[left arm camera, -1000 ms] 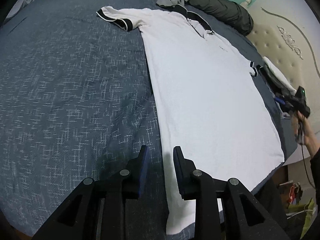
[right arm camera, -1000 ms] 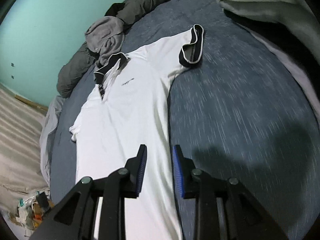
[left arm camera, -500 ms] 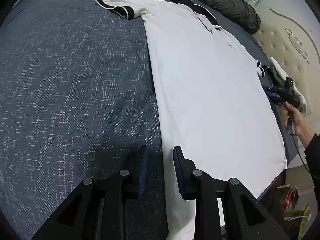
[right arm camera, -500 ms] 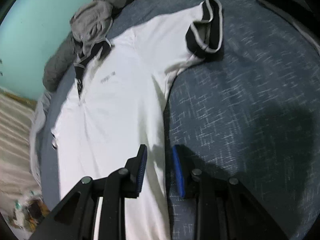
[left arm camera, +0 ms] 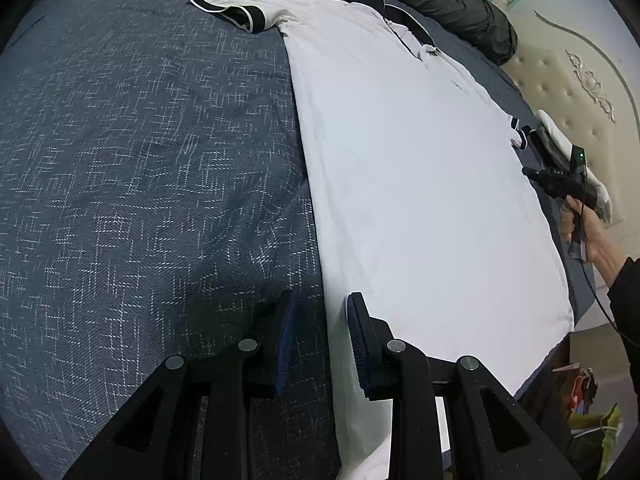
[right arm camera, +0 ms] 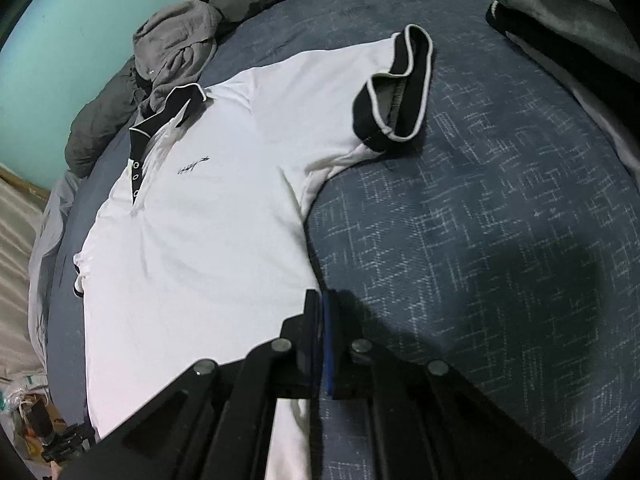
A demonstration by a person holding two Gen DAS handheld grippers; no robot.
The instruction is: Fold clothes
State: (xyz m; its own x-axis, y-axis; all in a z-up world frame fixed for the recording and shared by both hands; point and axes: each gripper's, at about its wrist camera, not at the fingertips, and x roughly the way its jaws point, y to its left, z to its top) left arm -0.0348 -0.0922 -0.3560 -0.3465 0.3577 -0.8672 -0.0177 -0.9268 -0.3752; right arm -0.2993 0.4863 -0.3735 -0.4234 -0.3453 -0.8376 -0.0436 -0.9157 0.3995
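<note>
Jaws of the right gripper (right arm camera: 322, 300) are pressed together at the lower centre of the right wrist view, pinching the side edge of the white polo shirt (right arm camera: 208, 240) just below its armpit. In the left wrist view the left gripper (left arm camera: 320, 312) sits at the bottom centre with its jaws apart, straddling the opposite side edge of the shirt; the left finger (left arm camera: 286, 336) is over bare bedspread, the right one over white cloth, and neither pad presses on the fabric.

Open bedspread (left arm camera: 140, 160) fills the whole left half of that view, with no clutter on it. On the other side, in the right wrist view, bare bedspread runs from the gripper to the right edge of the frame, crossed by a dark shadow.

The shirt lies flat and face up, collar toward the top of both frames. Its black collar (right arm camera: 168, 112) and black sleeve cuff (right arm camera: 400, 88) carry thin white piping; the cloth is smooth, with a small script mark on the chest.

The bedspread is dark blue with a white crosshatch weave. A crumpled grey garment (right arm camera: 176, 44) and a dark olive roll of bedding (left arm camera: 452, 4) lie past the collar. A teal wall (right arm camera: 72, 20) stands behind, and a cream tufted headboard (left arm camera: 568, 68) shows at upper right of the left wrist view. A hand (left arm camera: 580, 220) grips the far gripper's handle at right.
</note>
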